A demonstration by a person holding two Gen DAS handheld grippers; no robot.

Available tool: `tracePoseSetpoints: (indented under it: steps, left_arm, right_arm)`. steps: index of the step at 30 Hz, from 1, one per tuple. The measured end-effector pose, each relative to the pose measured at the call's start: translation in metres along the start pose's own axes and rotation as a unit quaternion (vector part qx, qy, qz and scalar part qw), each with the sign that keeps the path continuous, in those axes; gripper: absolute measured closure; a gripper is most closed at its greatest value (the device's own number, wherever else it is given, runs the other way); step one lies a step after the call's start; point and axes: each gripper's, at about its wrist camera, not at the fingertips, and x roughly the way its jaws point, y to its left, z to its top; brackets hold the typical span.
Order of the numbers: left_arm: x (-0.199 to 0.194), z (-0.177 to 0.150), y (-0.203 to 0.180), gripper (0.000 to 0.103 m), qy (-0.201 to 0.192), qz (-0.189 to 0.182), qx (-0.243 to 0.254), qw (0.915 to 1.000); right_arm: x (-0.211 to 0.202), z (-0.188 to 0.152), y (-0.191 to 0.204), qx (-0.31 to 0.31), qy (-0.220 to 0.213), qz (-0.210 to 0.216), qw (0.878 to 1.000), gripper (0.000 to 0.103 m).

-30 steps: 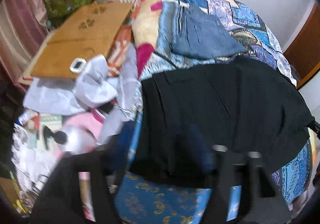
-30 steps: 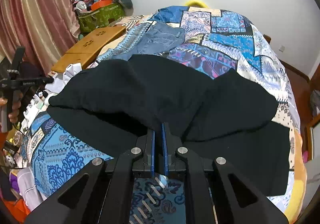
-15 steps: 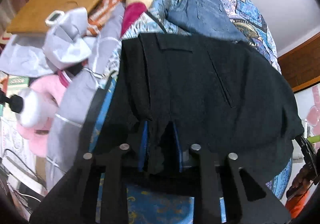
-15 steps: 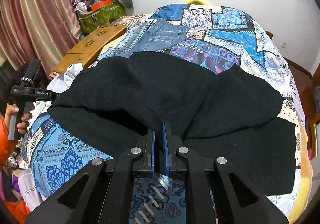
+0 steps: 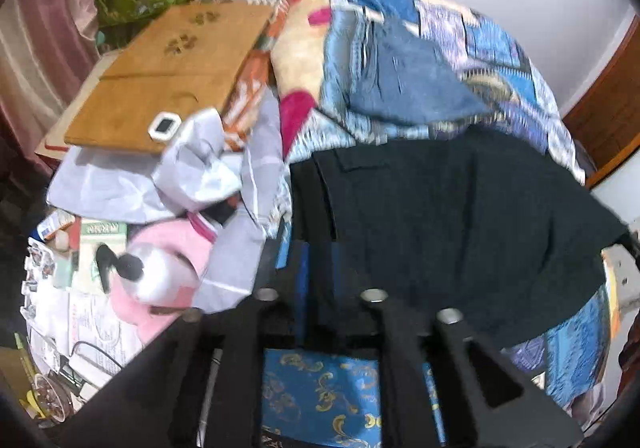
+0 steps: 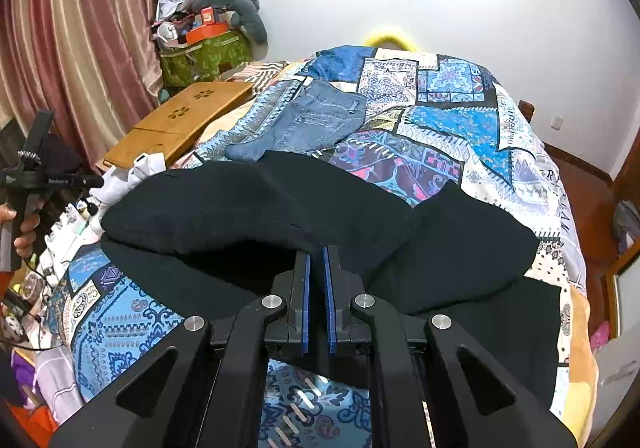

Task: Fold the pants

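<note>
Black pants [image 6: 460, 248] lie across the patterned bed cover [image 6: 460, 120], one layer folded over and puffed up. My right gripper [image 6: 316, 252] is shut on the near edge of that upper layer and holds it slightly off the bed. My left gripper [image 5: 320, 264] sits at the waistband end of the pants [image 5: 460, 228]. Its jaws are narrow and opening, with black cloth between the blurred pads. A hand [image 6: 24, 224] grips the left gripper's handle at the far left of the right wrist view.
Folded blue jeans [image 6: 308, 124] lie further up the bed. A wooden lap desk [image 5: 160, 88] and crumpled pale cloth [image 5: 192, 176] sit at the bed's left side. Below them are a pink item [image 5: 168, 244] and floor clutter. A green bag [image 6: 204, 56] stands by the curtain.
My left gripper went from wide open to dipping onto the waistband and closing around black cloth, then drew back up. The right gripper stayed shut on the fold, almost still.
</note>
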Motion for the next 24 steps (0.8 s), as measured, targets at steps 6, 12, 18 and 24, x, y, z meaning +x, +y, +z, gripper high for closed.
tracePoseSetpoints:
  steps: [6,12,18,24]
  left_arm:
    - [0.054,-0.016,0.002,0.034,0.075,-0.026,-0.05,0.9956]
    - [0.069,-0.02,-0.012,0.071,0.089,-0.079,-0.052,0.9915]
    - [0.026,-0.004,-0.023,0.092,0.023,-0.021,-0.003,0.9995]
    - [-0.023,0.013,-0.003,0.103,-0.045,0.037,0.008,0.9983]
  right_arm:
    - [0.008,-0.01,0.003,-0.005,0.022,0.002,1.0,0.097]
    - [0.015,-0.015,0.001,0.002,0.036,0.006,0.999,0.097]
    - [0.005,-0.008,0.001,-0.001,0.012,-0.006,1.0,0.097]
    - [-0.005,-0.001,0.009,-0.015,-0.003,0.0,1.0,0.097]
